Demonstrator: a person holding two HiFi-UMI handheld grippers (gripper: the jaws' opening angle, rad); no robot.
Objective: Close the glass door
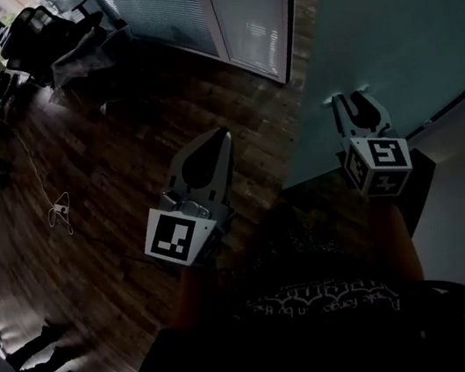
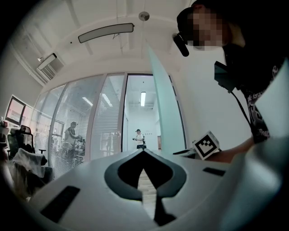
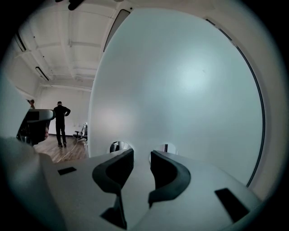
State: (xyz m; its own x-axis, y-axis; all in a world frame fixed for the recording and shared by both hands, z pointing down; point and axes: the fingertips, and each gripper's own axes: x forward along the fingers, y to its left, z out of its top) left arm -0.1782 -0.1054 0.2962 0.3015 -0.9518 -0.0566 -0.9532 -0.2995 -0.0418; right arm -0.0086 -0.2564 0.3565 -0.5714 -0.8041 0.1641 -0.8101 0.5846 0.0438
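Dark wood floor (image 1: 120, 156), blinded glass partitions (image 2: 76, 122), office chairs (image 1: 41, 32)

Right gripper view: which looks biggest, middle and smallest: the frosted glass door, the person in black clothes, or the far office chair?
Largest: frosted glass door, though it is nearest the camera.
Middle: person in black clothes.
Smallest: far office chair, beside that person.

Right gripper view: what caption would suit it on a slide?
The right hand-held gripper, jaws apart and empty, faces the frosted glass door; a person stands far off at left.
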